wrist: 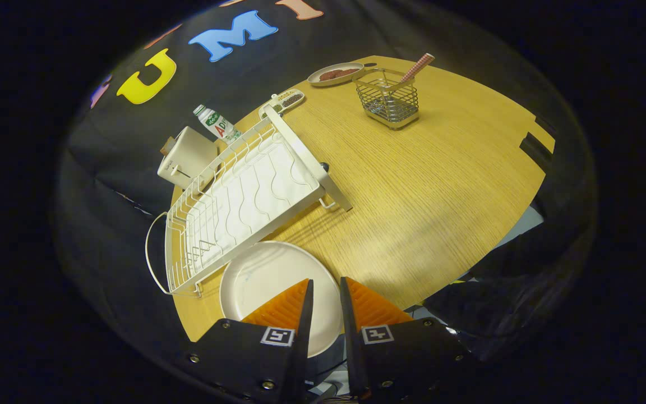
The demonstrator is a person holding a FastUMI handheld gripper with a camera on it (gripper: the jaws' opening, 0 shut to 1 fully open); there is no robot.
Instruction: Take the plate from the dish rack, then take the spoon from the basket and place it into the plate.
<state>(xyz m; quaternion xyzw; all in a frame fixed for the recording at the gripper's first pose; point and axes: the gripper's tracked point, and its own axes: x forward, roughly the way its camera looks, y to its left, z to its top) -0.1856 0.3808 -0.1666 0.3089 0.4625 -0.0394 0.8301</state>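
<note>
The hand-held gripper [326, 292] is hovering above the near edge of a round wooden table [424, 185], its two fingers nearly closed with only a thin gap between them, holding nothing. Directly under the fingers, a round white plate [255, 275] is lying flat on the table, just beside the empty white wire dish rack [244, 196]. Far ahead and slightly to the right of the fingers, a small square wire basket [387, 101] is standing upright. The spoon's pink checked handle [418, 66] is sticking out of it, leaning up and to the right; its bowl is hidden inside. Reaching it looks to call for a long forward move.
</note>
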